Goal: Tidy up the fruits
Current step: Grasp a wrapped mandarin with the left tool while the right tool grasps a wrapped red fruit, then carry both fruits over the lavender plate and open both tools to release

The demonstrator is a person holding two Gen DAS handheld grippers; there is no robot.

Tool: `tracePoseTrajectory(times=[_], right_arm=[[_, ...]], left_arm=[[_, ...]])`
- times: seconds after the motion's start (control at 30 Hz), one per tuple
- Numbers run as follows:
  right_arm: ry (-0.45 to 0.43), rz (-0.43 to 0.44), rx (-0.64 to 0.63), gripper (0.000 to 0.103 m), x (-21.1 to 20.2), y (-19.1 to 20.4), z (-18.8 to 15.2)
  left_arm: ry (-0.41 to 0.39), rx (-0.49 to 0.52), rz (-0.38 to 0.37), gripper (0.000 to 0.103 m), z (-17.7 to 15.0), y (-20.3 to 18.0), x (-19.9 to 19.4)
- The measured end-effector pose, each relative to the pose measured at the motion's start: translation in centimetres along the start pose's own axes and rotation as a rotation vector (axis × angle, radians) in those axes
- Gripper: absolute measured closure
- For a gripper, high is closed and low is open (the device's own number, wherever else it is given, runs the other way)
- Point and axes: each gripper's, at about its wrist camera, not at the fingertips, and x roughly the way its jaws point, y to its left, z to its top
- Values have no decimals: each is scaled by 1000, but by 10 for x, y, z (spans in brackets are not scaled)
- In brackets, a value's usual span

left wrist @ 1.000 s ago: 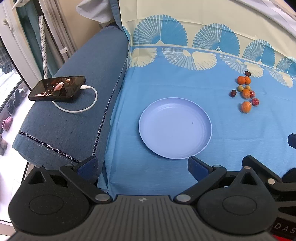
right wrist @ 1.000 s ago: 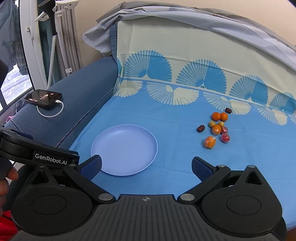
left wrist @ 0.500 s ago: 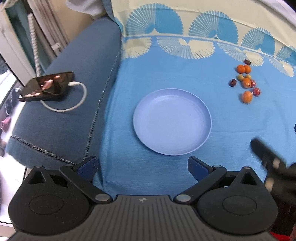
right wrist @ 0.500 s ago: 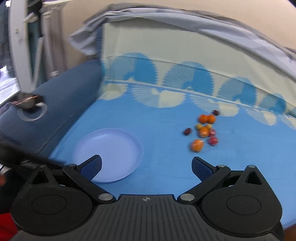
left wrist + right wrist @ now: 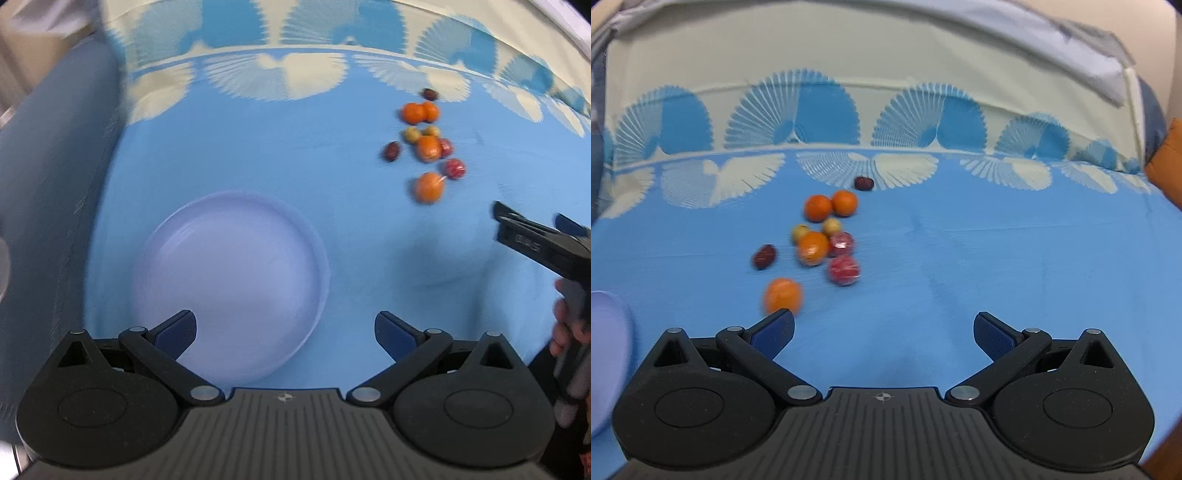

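Observation:
A lilac plate lies empty on the blue cloth, right in front of my open left gripper. A cluster of small fruits sits beyond it to the right: several oranges, the nearest orange just ahead of my right gripper's left fingertip, two red fruits, two yellowish ones and two dark dates. The same cluster shows far right in the left wrist view. My right gripper is open with nothing between its fingers; it also shows at the right edge, held by a hand.
The cloth's cream back panel with blue fan prints rises behind the fruits. A dark blue sofa arm runs along the left. The plate's edge shows at the far left of the right wrist view. An orange cushion sits far right.
Both grippers have moved forward and to the right. The plate is now close under the left gripper; the fruits are now close ahead of the right gripper. The phone has left the view.

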Motion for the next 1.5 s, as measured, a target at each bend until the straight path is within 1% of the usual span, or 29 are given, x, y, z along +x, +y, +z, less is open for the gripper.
tracePoseTrajectory(times=[0.07,0.17,0.3,0.37,0.4,0.47,0.53,0.57,0.63,0.67,0.7,0.77,0.8,0.83,0.87,0.9,0.93,0.97,1.0,1.03,1.1,1.13,1.17,1.23,1.3,1.4,1.5], right_arm=[[11,25,-13,0,28,-6,5],[26,91,-61,0,63,-8,12],[52,170,-137,1,97,-8,21],[55,183,-166,1,110,-10,25],[56,188,-172,1,117,-10,27],[57,210,-184,1,131,-10,32],[65,226,-183,1,142,-11,33],[62,246,-163,1,146,-14,31],[24,271,-124,1,146,-20,24],[1,271,-129,1,144,-20,21],[-3,270,-132,1,144,-20,20],[1,263,-137,1,144,-19,21],[1,261,-139,1,144,-18,22],[0,259,-143,1,143,-18,23],[3,257,-146,1,143,-18,24],[10,260,-148,11,142,-18,26],[2,281,-155,40,138,-18,28],[-18,309,-169,60,131,-16,28],[-10,315,-178,72,128,-14,30],[0,304,-179,72,127,-13,31],[6,288,-162,72,124,-15,31],[10,264,-152,72,122,-17,32],[9,222,-137,72,117,-21,33],[-8,173,-103,72,103,-31,38],[-32,158,-61,72,77,-45,41],[-57,147,-53,72,26,-54,31],[-49,193,-52,72,-27,-53,18]], left_arm=[[-5,46,0,0,16,-18,21],[-25,119,-36,0,39,-46,57],[-25,241,-48,0,66,-88,107],[-28,304,-74,0,76,-106,127],[-31,333,-99,0,81,-115,138],[-44,370,-140,0,88,-127,150],[-70,397,-160,0,96,-136,160],[-80,406,-155,0,99,-140,166],[-106,415,-133,1,105,-145,173],[-111,432,-132,1,106,-148,175],[-113,457,-137,1,106,-150,178],[-151,483,-148,3,102,-150,175],[-163,493,-158,6,101,-151,173],[-169,499,-170,14,100,-151,173],[-167,504,-201,21,101,-151,172],[-160,501,-241,44,98,-151,164],[-145,494,-292,63,99,-151,161],[-142,480,-297,63,99,-151,156],[-155,467,-297,63,99,-151,154],[-169,456,-299,63,99,-150,151],[-166,428,-284,63,99,-148,146],[-162,408,-278,63,98,-144,142],[-162,391,-272,63,97,-138,136],[-167,358,-257,63,89,-123,116],[-179,333,-236,63,81,-109,96],[-172,278,-218,63,60,-82,56],[-166,222,-226,63,34,-55,16]])
